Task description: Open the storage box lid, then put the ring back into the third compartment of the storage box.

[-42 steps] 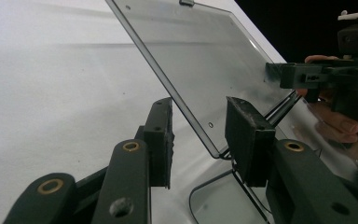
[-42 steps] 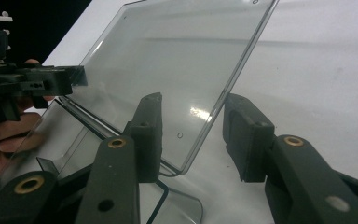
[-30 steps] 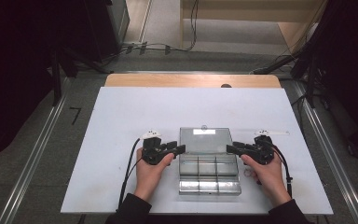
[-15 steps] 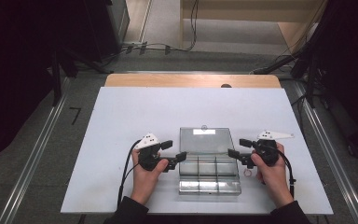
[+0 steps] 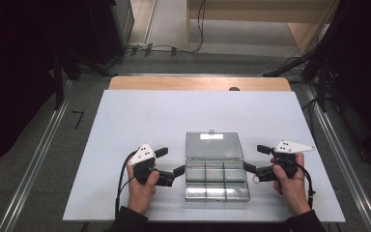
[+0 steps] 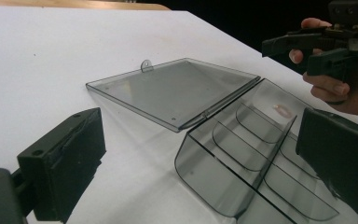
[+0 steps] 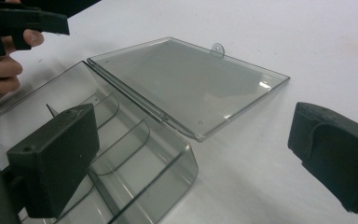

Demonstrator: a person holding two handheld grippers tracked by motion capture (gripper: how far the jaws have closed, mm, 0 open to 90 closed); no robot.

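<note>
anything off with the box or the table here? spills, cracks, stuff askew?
Nothing stands out. The clear plastic box sits square on the white table, its lid folded flat open behind it, no crack visible. The compartments look almost empty; one small pale bit lies in one. Both grippers, left and right, are open beside the box, holding nothing.

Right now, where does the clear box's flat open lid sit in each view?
High view: the flat clear plastic lid lies centre, just beyond the compartments, between both tongs.
Left gripper view: upper middle, hinge toward the right.
Right gripper view: upper centre, hinge toward the left.
Shared landmark: the small round tab on the lid's far edge.
</note>
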